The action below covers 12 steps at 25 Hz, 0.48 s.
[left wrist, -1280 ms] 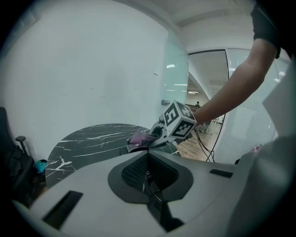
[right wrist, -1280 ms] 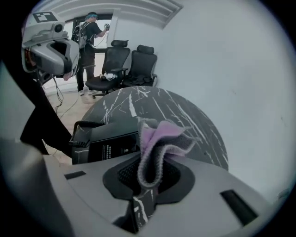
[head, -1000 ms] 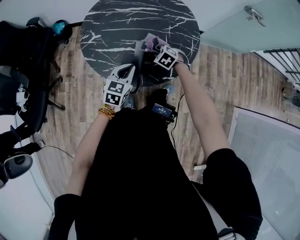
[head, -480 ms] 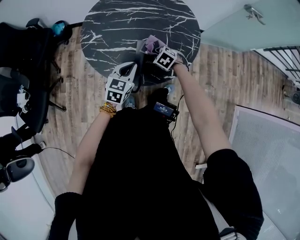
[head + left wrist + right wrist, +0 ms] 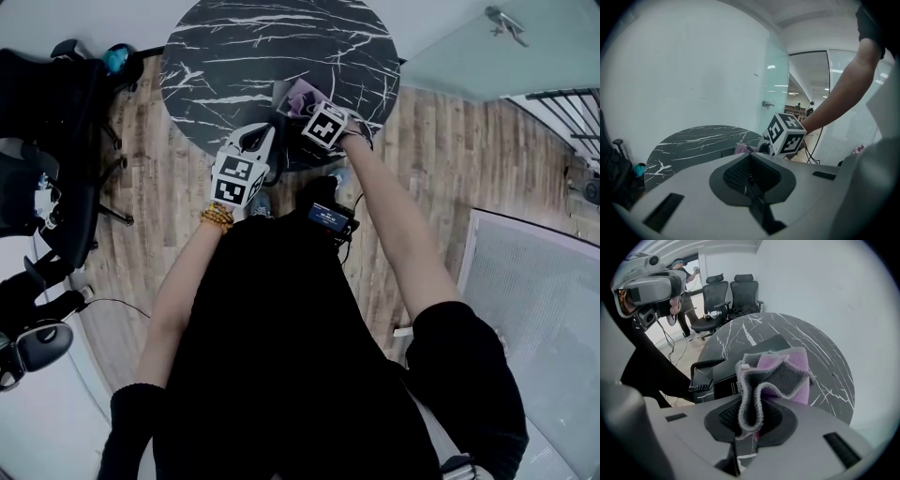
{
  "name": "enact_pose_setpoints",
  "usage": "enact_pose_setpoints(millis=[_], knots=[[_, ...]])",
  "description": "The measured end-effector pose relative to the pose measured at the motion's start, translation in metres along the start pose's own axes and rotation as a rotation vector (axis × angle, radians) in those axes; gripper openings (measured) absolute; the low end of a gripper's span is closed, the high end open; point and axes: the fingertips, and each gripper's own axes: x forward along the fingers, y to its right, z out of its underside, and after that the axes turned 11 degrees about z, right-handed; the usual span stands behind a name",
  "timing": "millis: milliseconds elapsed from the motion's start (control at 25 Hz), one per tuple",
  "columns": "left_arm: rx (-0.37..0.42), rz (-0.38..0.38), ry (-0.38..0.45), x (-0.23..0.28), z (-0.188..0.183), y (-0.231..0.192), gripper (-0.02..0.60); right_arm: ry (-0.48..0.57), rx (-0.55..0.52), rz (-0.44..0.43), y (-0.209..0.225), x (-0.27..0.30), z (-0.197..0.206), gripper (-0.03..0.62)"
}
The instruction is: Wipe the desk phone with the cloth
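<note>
- Up close, wears black, with a beaded bracelet point(image 5: 214, 220) on the left wrist and a small lit device point(image 5: 324, 217) at the waist.
- Holds the left gripper point(image 5: 253, 142) at the near rim of the table point(image 5: 234, 47), jaws pressed together on nothing.
- Reaches the right gripper point(image 5: 751, 416) slightly further in, jaws clamped on a grey-and-pink cloth point(image 5: 776, 373), bunched and standing up from the grip.
- Poises that cloth above the black desk phone point(image 5: 757, 347) at the table's front edge, coiled cord point(image 5: 704, 376) at its left side; cannot tell whether cloth and phone touch.
- Works over a round black tabletop veined in white, set on a wood-plank floor point(image 5: 441, 159).
- Farther off, faces black office chairs point(image 5: 729, 294) and a plain white wall point(image 5: 811, 282).
</note>
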Motion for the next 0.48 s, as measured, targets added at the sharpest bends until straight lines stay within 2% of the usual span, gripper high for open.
enact_pose_setpoints(millis=[320, 480], knots=[[0.009, 0.011, 0.0, 0.003, -0.001, 0.001, 0.012, -0.029, 0.035, -0.019, -0.018, 0.002, 0.006, 0.055], [0.012, 0.014, 0.002, 0.005, -0.004, 0.0, 0.012, -0.028, 0.019, -0.026, -0.026, 0.005, 0.006, 0.055]])
